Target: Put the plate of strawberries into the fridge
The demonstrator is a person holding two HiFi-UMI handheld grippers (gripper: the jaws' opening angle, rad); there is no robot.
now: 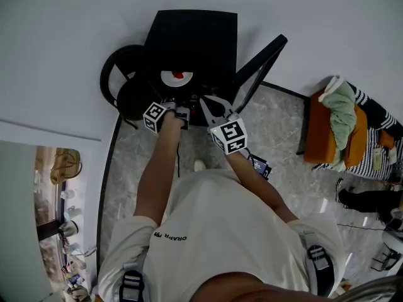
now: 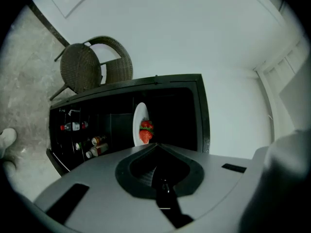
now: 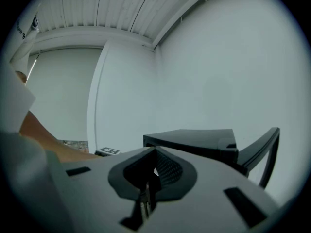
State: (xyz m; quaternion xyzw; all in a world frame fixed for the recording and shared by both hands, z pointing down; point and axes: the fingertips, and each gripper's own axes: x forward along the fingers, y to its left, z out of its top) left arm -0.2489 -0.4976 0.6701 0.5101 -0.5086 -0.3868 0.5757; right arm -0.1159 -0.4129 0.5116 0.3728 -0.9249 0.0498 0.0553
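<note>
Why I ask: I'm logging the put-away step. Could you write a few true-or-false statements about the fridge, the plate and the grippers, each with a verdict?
1. The plate of strawberries sits inside the fridge. True.
2. The fridge door is shut. False: it stands open.
3. The left gripper grips the plate. False: its jaws are together with nothing between them, and the plate lies beyond them.
4. A wicker chair stands beside the fridge. True.

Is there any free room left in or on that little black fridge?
The fridge top is bare, bordered by the wall and the chair. Inside, dark space is free beside the plate of strawberries. The section with bottles and cans is crowded.
</note>
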